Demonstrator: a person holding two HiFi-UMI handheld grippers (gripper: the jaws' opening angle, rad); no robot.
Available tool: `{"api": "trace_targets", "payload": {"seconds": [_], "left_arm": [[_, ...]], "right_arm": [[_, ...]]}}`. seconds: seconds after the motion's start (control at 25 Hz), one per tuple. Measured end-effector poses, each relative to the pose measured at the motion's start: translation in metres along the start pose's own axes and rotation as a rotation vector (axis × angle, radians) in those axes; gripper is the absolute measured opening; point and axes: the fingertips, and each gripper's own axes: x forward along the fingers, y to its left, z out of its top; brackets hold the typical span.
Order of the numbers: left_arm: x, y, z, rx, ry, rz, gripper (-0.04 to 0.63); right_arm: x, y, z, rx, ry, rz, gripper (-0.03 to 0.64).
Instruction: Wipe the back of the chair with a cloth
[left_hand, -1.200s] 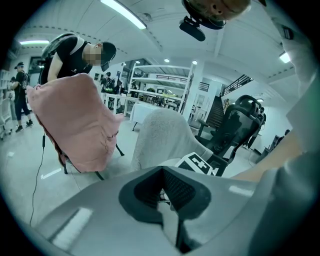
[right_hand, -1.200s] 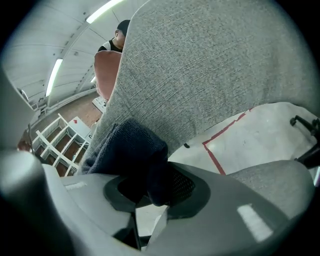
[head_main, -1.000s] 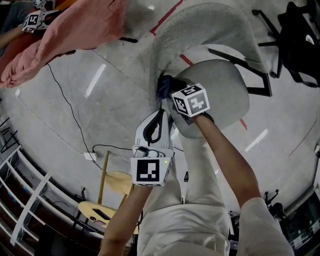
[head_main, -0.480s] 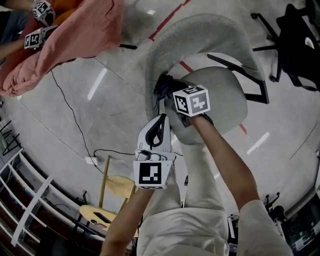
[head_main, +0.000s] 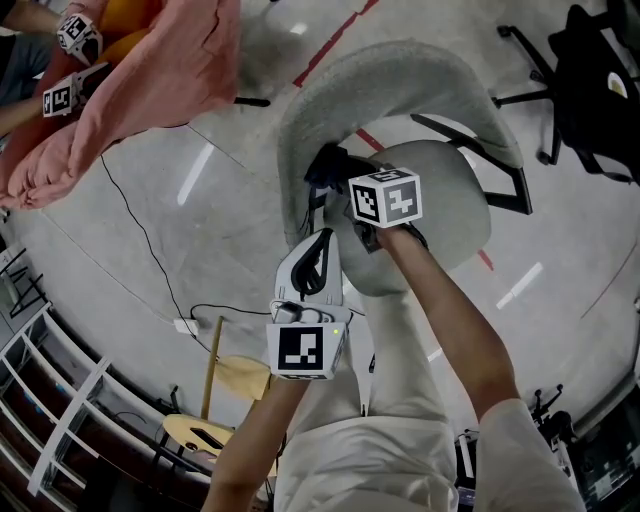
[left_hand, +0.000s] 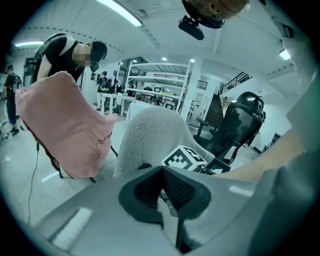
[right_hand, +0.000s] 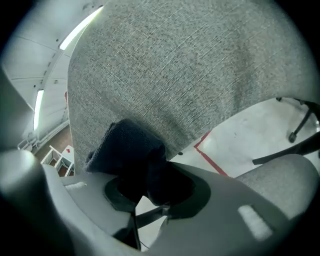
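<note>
Closest in the head view: pale trousers and two bare forearms reaching forward. On the left forearm, the left tool (head_main: 322, 240), held short of the chair, jaws pressed together with nothing between them, touching nothing. Just beyond and to its right, the right tool (head_main: 338, 180), marker cube on top, jaws clamped on a dark cloth (right_hand: 125, 145). Cloth bunched between the pads and pressed flat against the inner face of the grey fabric chair back (head_main: 400, 70), low down near its left edge, just above the seat (head_main: 455, 195). Seen from the right gripper view, woven grey backrest filling most of the frame, cloth touching it. Under and behind the chair, pale concrete floor (head_main: 150, 230) crossed by a red line (right_hand: 210, 157) and a thin black cable (head_main: 135, 210). Farther left, well apart from the chair, a large pink cloth (head_main: 160, 70) held up by another person with marker-cubed grippers. Far right, a black office chair (head_main: 600, 80).
</note>
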Motion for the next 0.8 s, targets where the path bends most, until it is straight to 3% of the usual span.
{"api": "trace_targets", "payload": {"seconds": [0.28,0.8], "left_arm": [[0.007,-0.003,0.002,0.004,-0.005,0.009,0.0],[0.022,-0.016,0.017,0.01,-0.017,0.008,0.0]], "right_arm": [[-0.005,-0.015,0.012,0.031,-0.015,-0.002,0.122],[-0.027,-0.056,0.046,0.188,-0.113,-0.025,0.123]]}}
